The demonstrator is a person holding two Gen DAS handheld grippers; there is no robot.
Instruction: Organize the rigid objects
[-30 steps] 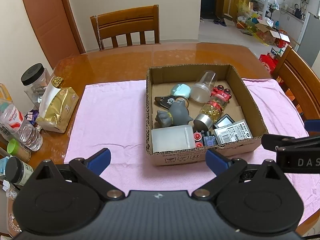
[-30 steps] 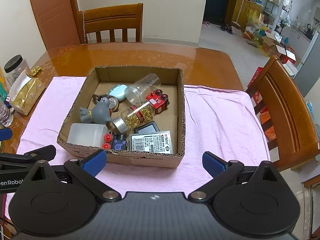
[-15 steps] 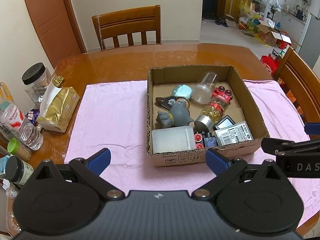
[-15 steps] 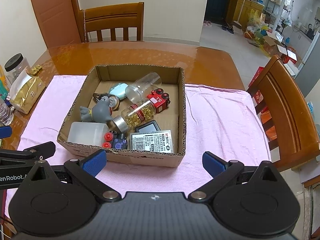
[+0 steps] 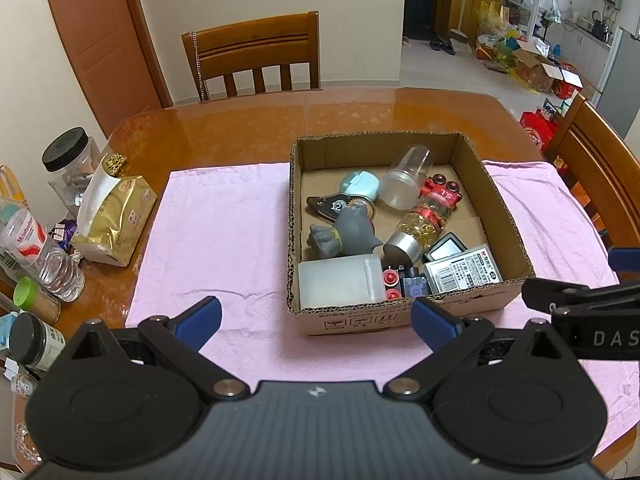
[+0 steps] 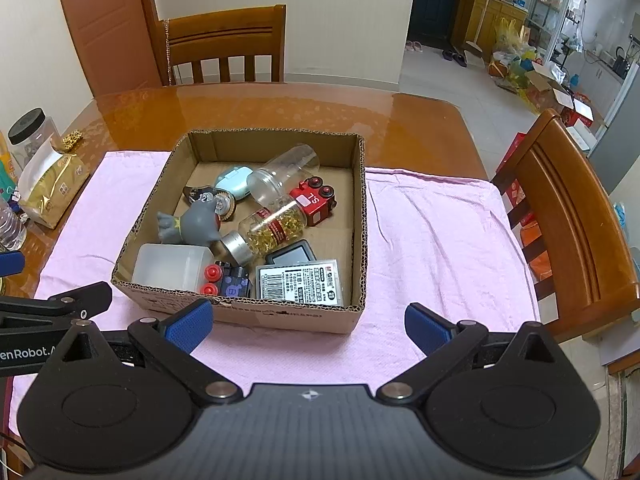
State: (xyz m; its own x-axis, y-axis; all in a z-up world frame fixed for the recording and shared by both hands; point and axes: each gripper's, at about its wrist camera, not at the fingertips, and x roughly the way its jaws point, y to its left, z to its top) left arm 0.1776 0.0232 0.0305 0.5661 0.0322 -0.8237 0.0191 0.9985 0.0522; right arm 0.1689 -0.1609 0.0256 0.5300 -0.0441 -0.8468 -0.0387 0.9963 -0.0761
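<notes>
Left of the left gripper's (image 5: 316, 318) spread jaws, a gold foil bag (image 5: 114, 220) lies on the wooden table (image 5: 240, 128) among a black-lidded jar (image 5: 70, 160) and a water bottle (image 5: 38, 248). Both jaws are released and hold nothing, hovering over the pink cloth (image 5: 224, 232). Just ahead of them, a little toward the right jaw, sits the open cardboard box (image 5: 496, 204) with the rigid objects inside. Nearest the jaws a translucent white container (image 5: 340, 282) lies along the front wall, beside a small red-wheeled block toy (image 5: 402, 282) and a barcode-labelled card box (image 5: 462, 270). Farther ahead lie a grey rubber animal (image 5: 346, 234), a capsule bottle (image 5: 420, 226) on its side, a red toy train (image 5: 442, 192), a clear plastic cup (image 5: 406, 180) tipped over and a mint-green case (image 5: 360, 186).

The right gripper (image 6: 308, 326) is likewise released and empty over the cloth; from its camera the box lies ahead, toward its left jaw. To the right of its jaws stands a wooden chair (image 6: 568, 216), well apart from the box.
</notes>
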